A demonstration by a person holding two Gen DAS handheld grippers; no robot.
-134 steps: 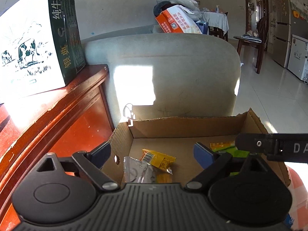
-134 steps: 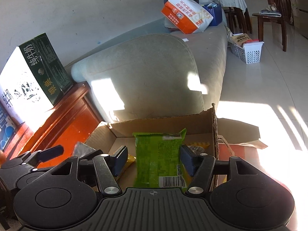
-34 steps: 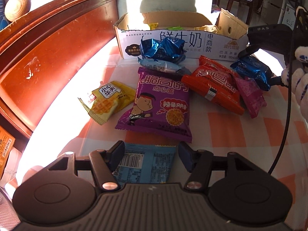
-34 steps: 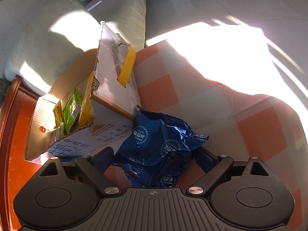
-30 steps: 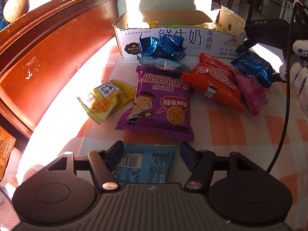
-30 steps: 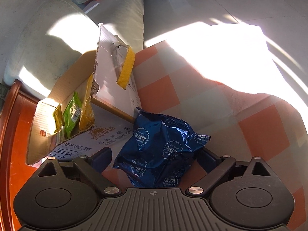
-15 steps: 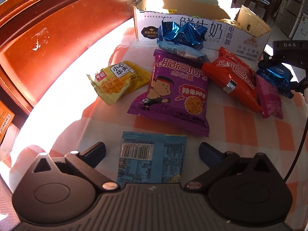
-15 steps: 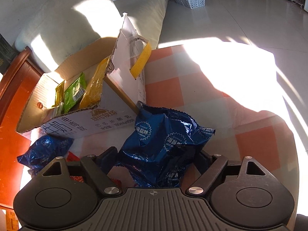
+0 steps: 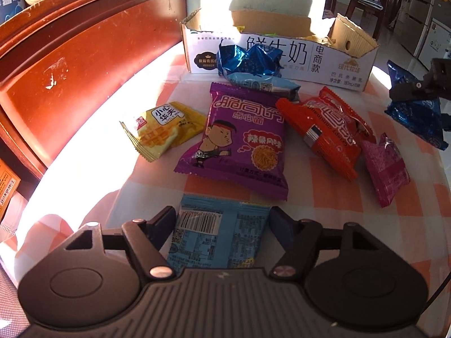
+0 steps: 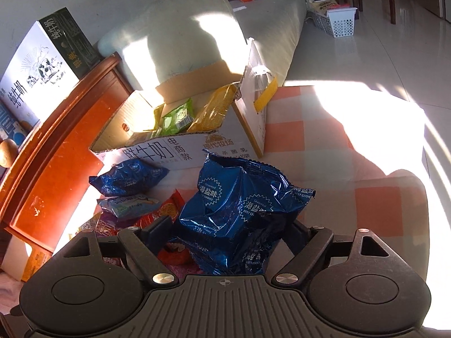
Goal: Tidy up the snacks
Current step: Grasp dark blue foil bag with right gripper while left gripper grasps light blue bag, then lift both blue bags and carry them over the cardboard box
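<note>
Since a second ago our right gripper (image 10: pixel 225 231) has lifted the dark blue bag (image 10: pixel 239 211) clear of the checked cloth (image 10: pixel 366 146) and rolled toward the box (image 10: pixel 180 152). Right jaws are clenched on that bag at lower centre.

Our left gripper (image 9: pixel 222 222) is closing; the light blue packet (image 9: pixel 217 233) lies flat between its fingers, and we cannot tell whether they press yet.

We would carry the bag high over the near box wall and drop it at the open left end, since a green packet (image 10: pixel 177 118) and yellow packets already fill the right.

In the left view: yellow waffle packet (image 9: pixel 163 129), purple noodle bag (image 9: pixel 239 140), red bag (image 9: pixel 327 129), pink packet (image 9: pixel 386 169). A second dark blue bag (image 10: pixel 126 180) leans against the box front.
</note>
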